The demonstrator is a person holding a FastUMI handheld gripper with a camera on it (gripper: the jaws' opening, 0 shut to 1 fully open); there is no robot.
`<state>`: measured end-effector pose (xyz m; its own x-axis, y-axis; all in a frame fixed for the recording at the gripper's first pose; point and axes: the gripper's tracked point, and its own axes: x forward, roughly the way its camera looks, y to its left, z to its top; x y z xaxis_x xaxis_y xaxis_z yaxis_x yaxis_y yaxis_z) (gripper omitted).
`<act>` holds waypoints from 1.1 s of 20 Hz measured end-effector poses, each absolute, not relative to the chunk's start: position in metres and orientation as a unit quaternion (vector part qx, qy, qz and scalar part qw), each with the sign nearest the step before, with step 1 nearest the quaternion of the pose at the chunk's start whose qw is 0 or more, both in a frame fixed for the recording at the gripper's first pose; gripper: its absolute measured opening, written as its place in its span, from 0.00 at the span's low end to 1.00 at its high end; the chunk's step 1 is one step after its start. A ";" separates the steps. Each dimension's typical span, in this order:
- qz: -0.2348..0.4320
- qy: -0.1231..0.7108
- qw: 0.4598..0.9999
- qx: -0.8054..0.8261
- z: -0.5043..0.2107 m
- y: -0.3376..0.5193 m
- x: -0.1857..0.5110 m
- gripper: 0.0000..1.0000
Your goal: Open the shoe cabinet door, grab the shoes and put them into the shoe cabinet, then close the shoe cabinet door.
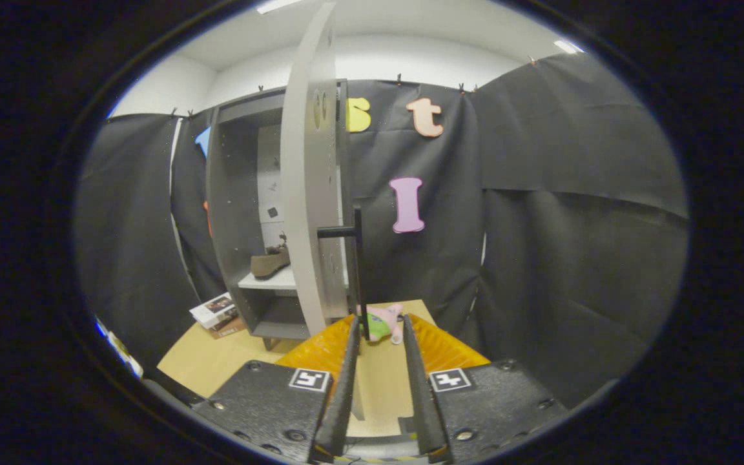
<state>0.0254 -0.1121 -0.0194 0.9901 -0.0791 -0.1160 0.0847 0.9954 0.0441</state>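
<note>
The gripper (378, 332) shows at the bottom middle of the frame, with its two fingers (345, 381) pointing up and forward. The fingers are spread a little, with a gap between them. The bottom end of a thin black door handle (358, 271) hangs down right at the tips, near the left finger. I cannot tell if it touches that finger. The fingers do not pinch it from both sides.

The handle sticks out from the grey cabinet door (310, 194), which stands open in the middle of the frame and is seen almost edge on. Left of the door is the grey shoe cabinet (233, 213), open at the front. A brown shoe (270, 261) sits on a light shelf (275, 281) inside it, left of the door and well beyond the fingers.

Just past the fingertips lies a small pink and green soft toy (382, 323) on a tan floor (210, 361). An orange thing with ridges (440, 345) lies on both sides of the fingers. At the lower left, beside the foot of the cabinet, lies a stack of booklets (217, 313). Black cloth walls (572, 213) stand behind it all
</note>
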 end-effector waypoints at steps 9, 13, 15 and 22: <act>-0.030 0.103 0.994 0.012 -0.096 -0.024 -0.005 0.91; 0.004 0.135 0.991 0.004 -0.151 0.033 0.011 0.95; 0.014 0.143 0.990 -0.001 -0.178 0.057 0.025 0.96; 0.058 0.211 0.975 0.022 -0.292 0.133 0.095 0.97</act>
<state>0.0949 0.1333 -0.2915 0.9040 0.1223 -0.4096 -0.1039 0.9923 0.0670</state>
